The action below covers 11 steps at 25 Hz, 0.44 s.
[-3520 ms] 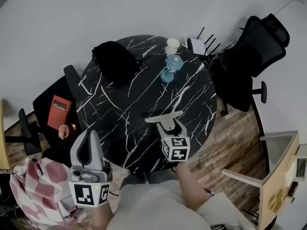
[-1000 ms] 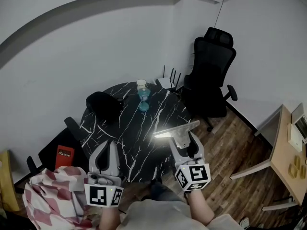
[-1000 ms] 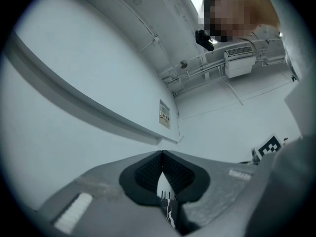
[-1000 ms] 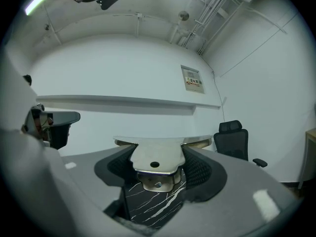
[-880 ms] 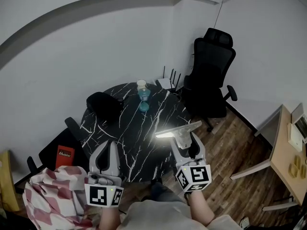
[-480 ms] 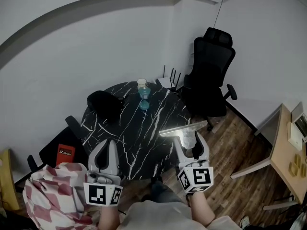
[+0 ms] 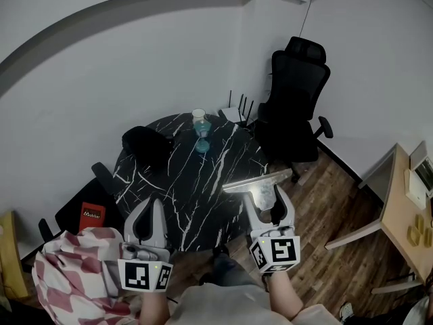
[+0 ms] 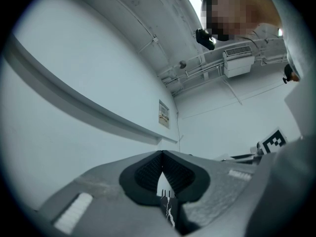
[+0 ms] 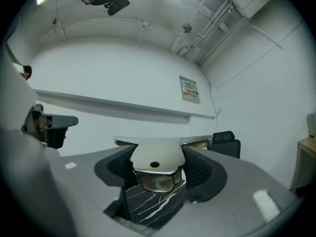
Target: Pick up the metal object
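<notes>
The metal object [image 7: 258, 181] is a flat T-shaped blade with a hole in its stem, and it is lifted off the black marble table [image 7: 177, 181]. My right gripper [image 7: 265, 196] is shut on its stem, with the crossbar level above the jaws. In the right gripper view the metal object [image 9: 155, 154] fills the gap between both pads [image 9: 197, 171]. My left gripper [image 7: 149, 203] hovers near the table's near edge, shut with nothing in it. In the left gripper view the left gripper [image 8: 162, 155] points at a white wall, pads meeting at the tip.
On the far side of the table stand a blue bottle [image 7: 201, 137], a paper cup [image 7: 197, 115] and a black bag [image 7: 146, 147]. A black office chair [image 7: 295, 103] stands at the right, a wooden desk [image 7: 404, 212] farther right. A checkered cloth [image 7: 66, 271] lies at lower left.
The right gripper has drifted a little to the right and up with the metal object. Earlier it held the object low over the table. The left gripper has stayed put.
</notes>
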{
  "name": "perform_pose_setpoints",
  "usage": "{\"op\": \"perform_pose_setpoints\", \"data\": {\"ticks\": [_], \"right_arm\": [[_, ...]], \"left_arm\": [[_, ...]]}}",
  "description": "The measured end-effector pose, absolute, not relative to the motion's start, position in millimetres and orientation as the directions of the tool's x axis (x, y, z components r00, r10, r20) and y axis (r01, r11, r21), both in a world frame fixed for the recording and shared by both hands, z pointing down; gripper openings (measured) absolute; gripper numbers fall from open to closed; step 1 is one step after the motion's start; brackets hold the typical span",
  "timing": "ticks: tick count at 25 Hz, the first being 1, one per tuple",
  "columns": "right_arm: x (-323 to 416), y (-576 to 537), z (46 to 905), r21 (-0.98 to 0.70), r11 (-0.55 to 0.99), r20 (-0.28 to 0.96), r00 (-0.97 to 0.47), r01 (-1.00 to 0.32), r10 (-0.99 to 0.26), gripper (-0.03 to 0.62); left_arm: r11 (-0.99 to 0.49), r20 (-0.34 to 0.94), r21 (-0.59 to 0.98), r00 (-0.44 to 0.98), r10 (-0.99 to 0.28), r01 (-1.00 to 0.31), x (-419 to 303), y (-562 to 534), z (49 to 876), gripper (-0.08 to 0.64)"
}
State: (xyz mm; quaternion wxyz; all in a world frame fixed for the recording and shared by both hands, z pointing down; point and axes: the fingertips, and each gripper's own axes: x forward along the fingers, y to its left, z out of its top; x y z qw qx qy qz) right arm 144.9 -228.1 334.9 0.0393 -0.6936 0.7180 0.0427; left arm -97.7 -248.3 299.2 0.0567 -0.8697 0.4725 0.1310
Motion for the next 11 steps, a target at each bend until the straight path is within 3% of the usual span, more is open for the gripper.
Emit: {"op": "perform_pose_setpoints", "data": {"ticks": [11], "right_arm": [[142.6, -222.4, 329.9, 0.012, 0.025, -0.138, -0.027, -1.0, -0.99, 0.295]], "left_arm": [[-0.543, -0.28, 0.023, 0.516, -0.809, -0.839, -101.1, -244.5, 300.4, 0.0]]}}
